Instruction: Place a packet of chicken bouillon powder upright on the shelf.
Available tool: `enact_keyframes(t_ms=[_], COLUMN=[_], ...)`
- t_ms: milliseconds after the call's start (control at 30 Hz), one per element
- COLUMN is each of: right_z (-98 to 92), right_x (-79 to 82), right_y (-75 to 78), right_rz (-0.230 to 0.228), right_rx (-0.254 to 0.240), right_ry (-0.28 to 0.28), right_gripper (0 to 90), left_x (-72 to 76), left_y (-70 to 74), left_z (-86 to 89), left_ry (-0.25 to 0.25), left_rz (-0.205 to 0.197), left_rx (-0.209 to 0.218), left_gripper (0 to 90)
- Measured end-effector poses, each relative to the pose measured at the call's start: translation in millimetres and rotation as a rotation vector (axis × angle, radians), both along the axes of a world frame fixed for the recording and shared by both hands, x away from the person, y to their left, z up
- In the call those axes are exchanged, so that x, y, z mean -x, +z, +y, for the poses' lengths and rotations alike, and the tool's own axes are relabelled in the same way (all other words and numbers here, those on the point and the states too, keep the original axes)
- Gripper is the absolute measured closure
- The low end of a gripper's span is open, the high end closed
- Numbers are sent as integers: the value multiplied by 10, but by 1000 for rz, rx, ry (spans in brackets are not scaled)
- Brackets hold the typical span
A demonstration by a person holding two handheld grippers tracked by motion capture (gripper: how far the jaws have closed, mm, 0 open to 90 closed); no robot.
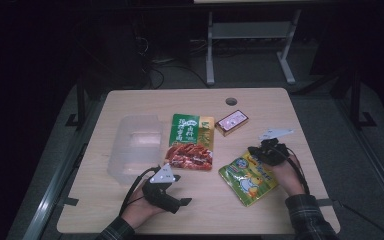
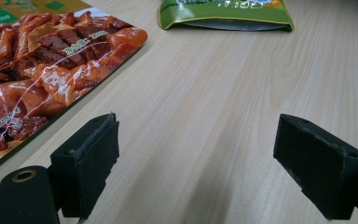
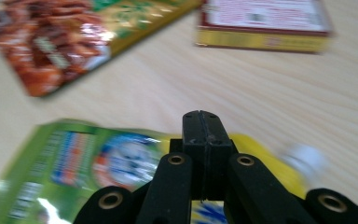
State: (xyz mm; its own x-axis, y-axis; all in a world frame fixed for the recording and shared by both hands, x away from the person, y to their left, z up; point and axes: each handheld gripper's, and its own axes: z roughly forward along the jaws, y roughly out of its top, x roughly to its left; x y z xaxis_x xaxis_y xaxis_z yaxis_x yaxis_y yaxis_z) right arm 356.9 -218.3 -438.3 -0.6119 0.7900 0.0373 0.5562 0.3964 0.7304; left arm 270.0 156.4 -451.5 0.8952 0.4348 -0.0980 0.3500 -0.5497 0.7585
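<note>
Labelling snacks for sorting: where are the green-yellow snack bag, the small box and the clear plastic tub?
green-yellow snack bag (image 1: 246, 181), high view, front middle
small box (image 1: 231, 122), high view, top face
clear plastic tub (image 1: 125, 170), high view, near wall

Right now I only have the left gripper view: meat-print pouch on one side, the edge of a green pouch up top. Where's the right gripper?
Observer: The right gripper is over the top end of the green pouch, jaws shut with nothing visible between them.
Operator: Anything past the meat-print pouch?
Observer: A small box with a pink top lies flat near the table's far edge, off that pouch's far right corner.
Operator: And on its other side?
Observer: A clear plastic container stands just left of the meat-print pouch, open side up.
</note>
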Motion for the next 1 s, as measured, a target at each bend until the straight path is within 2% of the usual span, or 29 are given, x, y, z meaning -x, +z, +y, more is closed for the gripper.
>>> enact_keyframes(t_ms=[67,300,433,633,733,1000], right_z=[-141,-580,-775,-796,-794,-777], right_x=[-21,-33,-28,-88,-94,-92], right_y=[14,-32,-88,-228,-241,-244], right_rz=[-10,16,37,93,96,102], right_rx=[6,53,51,55,62,42], right_ry=[-39,-148,-176,-154,-155,-130], right_gripper=[900,900,900,900,900,900], left_x=[0,-2,-2,0,1,1], left_y=[-1,-3,-8,-12,-13,-16], left_z=[0,5,0,-7,-5,-7], left_ry=[-1,-3,-3,-9,-7,-10], left_rz=[1,2,5,5,8,11], left_rx=[-1,-3,-3,-8,-5,-8], left_gripper=[135,135,135,135,134,135])
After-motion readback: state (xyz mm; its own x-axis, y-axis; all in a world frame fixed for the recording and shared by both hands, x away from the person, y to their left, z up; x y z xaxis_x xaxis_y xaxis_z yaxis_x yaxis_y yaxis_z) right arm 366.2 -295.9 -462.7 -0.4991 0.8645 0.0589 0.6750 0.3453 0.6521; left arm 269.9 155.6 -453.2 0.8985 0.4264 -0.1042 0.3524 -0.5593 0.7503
